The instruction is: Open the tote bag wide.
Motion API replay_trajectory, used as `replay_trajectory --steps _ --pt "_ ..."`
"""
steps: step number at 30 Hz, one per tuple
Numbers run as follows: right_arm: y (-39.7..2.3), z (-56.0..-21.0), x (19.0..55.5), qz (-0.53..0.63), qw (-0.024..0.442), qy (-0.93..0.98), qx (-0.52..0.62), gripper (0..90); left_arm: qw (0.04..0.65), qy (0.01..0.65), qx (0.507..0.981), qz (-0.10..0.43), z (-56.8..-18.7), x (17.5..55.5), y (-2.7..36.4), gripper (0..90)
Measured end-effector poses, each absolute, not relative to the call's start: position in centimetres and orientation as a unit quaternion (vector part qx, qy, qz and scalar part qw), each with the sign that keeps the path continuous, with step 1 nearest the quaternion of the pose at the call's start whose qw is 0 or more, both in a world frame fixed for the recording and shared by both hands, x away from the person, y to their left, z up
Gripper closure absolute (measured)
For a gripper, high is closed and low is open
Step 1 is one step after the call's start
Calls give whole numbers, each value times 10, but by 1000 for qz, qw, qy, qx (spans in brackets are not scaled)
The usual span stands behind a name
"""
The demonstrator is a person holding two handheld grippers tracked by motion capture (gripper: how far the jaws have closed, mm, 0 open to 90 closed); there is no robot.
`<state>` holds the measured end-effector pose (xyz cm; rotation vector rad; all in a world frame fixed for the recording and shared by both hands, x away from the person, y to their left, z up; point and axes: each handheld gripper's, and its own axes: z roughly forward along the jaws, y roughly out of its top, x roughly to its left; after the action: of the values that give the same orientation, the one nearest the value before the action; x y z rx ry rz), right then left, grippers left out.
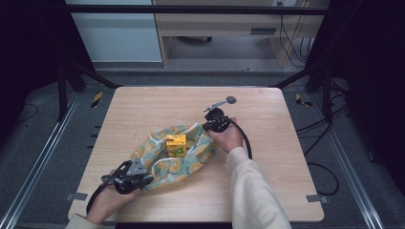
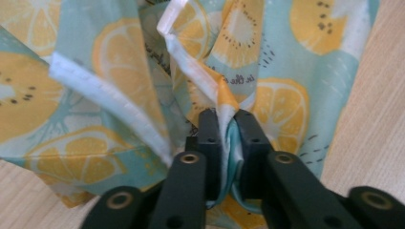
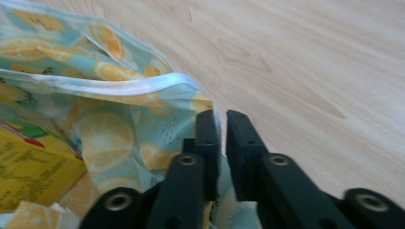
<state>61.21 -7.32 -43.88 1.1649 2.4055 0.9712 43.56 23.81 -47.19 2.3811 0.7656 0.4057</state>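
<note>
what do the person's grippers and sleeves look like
Both the left gripper and the right gripper are black, with two flat rectangular jaws on bolted arms. A grey three-cornered plate tops the left one. Black cables trail from each. The sleeves are cream-coloured.

Lab recording bay: wooden table boxed in by a black metal frame, floor rails, loose cables on grey carpet, plain desk behind.
</note>
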Motion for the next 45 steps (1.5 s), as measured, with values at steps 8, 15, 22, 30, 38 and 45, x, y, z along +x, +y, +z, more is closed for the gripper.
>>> replay_trajectory --steps 8,15,22,30,38,45 --pt "-80 -401 594 374 197 818 390 426 339 306 865 208 -455 431 244 494" --pt "-87 -369 566 405 211 807 375 290 363 312 849 224 -432 428 250 369" --pt "-94 -362 518 414 213 818 339 213 365 304 847 240 -410 434 249 341" --pt "-98 -382 479 398 199 834 327 143 332 299 859 251 -397 461 244 312" --pt "-96 -405 473 390 194 834 338 127 301 314 866 245 -403 497 248 298" --pt "-77 -435 475 364 171 844 356 176 298 312 875 219 -423 517 238 368"
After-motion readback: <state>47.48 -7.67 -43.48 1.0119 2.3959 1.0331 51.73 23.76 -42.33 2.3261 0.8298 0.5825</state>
